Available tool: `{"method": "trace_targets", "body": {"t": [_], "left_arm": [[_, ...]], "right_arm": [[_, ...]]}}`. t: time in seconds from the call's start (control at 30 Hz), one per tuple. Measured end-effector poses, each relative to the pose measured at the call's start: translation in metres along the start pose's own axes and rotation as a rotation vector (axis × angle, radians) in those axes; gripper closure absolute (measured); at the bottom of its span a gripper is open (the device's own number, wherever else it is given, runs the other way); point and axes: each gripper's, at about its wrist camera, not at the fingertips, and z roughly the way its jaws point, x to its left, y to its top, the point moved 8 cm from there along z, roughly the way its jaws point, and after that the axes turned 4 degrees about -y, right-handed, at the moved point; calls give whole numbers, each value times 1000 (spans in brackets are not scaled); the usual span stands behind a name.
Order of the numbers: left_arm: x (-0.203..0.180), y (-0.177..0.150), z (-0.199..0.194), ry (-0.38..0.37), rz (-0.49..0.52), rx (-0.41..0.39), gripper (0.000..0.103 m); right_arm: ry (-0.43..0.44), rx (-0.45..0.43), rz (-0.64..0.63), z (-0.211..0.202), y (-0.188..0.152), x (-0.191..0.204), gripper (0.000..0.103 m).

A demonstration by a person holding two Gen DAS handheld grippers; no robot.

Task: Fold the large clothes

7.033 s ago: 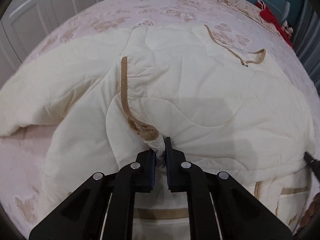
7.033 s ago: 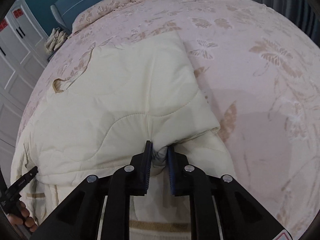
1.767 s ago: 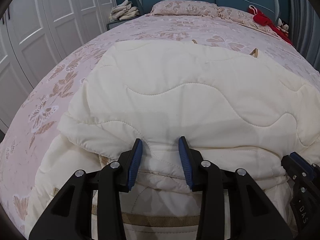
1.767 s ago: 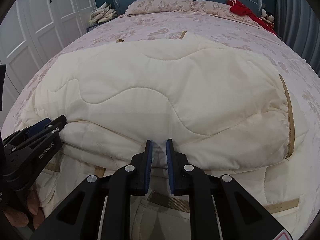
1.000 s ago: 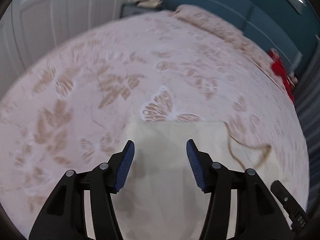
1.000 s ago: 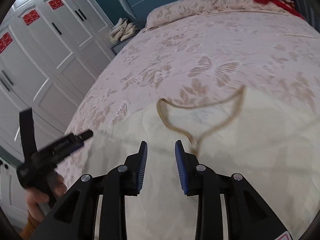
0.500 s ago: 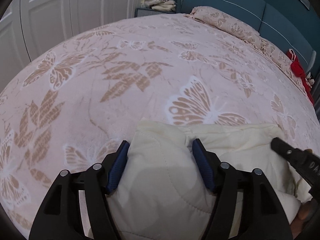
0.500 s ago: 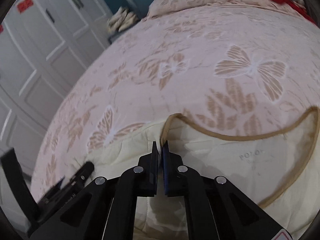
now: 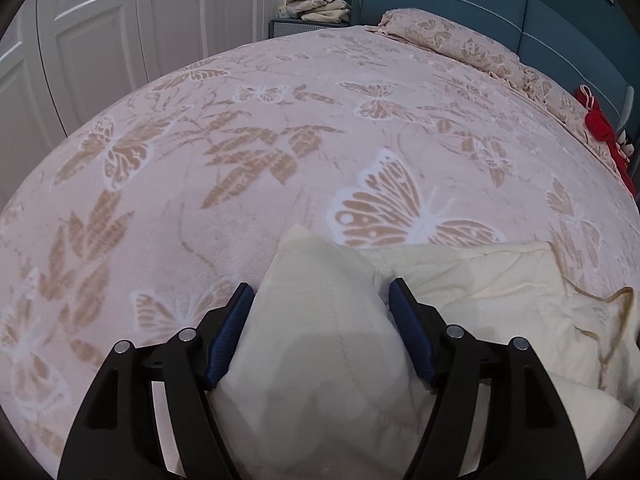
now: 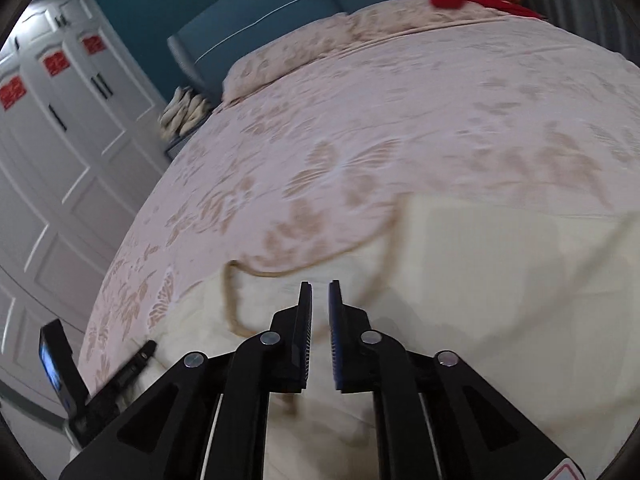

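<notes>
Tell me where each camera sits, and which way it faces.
Left wrist: on the left tool, facing across the bed; its open fingers straddle the cream garment.
Right wrist: on the right tool, facing the headboard; fingers nearly shut, left tool's tip visible.
Shared: garment, bed, red cloth.

Free: I see bare bedspread [image 9: 248,128] across frame centre | Blocked: pillows [image 9: 460,46] upper right, wardrobe [image 9: 100,32] upper left.
</notes>
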Motion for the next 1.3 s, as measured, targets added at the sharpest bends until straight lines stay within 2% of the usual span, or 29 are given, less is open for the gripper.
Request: {"method": "trace_targets", "body": {"t": [0.07, 0.13, 0.17, 0.23, 0.27, 0.33, 0.37, 0.47, 0.57, 0.6, 0.67, 0.7, 0.73, 0.83, 0.97, 1.23, 1.3], "left_arm": [[-8, 6, -23, -20, 30, -35, 36], [-35, 14, -59, -87, 93, -98, 33], [-54, 17, -71, -138, 116, -102, 31], [-99, 19, -85, -251, 150, -73, 22], [-118, 18, -88, -301, 161, -52, 21], [-177, 10, -87, -428, 193, 33, 17], [-202, 5, -82, -460, 209, 72, 17], [-253, -9, -59, -433, 264, 131, 18], [-286, -30, -34, -381, 340, 182, 23], [-293, -37, -28, -358, 366, 192, 27], [-301, -54, -8, -299, 419, 225, 43], [-303, -60, -1, -286, 427, 239, 53], [-303, -65, 5, -272, 430, 245, 56], [-305, -69, 6, -249, 454, 194, 60], [-308, -73, 9, -222, 489, 145, 60], [-302, -67, 6, -203, 441, 72, 60], [-283, -56, -7, -154, 399, 44, 60]], "right_arm": [[-50, -10, 12, -22, 4, -38, 81], [-89, -26, 55, -37, 9, -75, 65], [-106, -32, 87, -40, 14, -94, 64], [-123, -33, 140, -42, 22, -119, 64], [-126, -29, 165, -38, 27, -130, 64], [-123, -19, 199, -32, 32, -144, 64], [-123, -8, 212, -26, 35, -149, 64], [-141, 22, 197, -13, 35, -156, 65], [-161, 44, 166, 0, 28, -157, 72], [-167, 44, 163, 3, 25, -158, 76], [-181, 35, 157, 5, 21, -162, 86], [-183, 31, 158, 5, 19, -164, 94], [-180, 33, 170, 7, 18, -167, 100], [-172, 35, 180, 11, 16, -171, 103], [-234, 28, 116, 16, 15, -165, 103], [-255, -12, 149, 19, 16, -174, 103], [-242, -45, 196, 4, 20, -179, 103]]}}
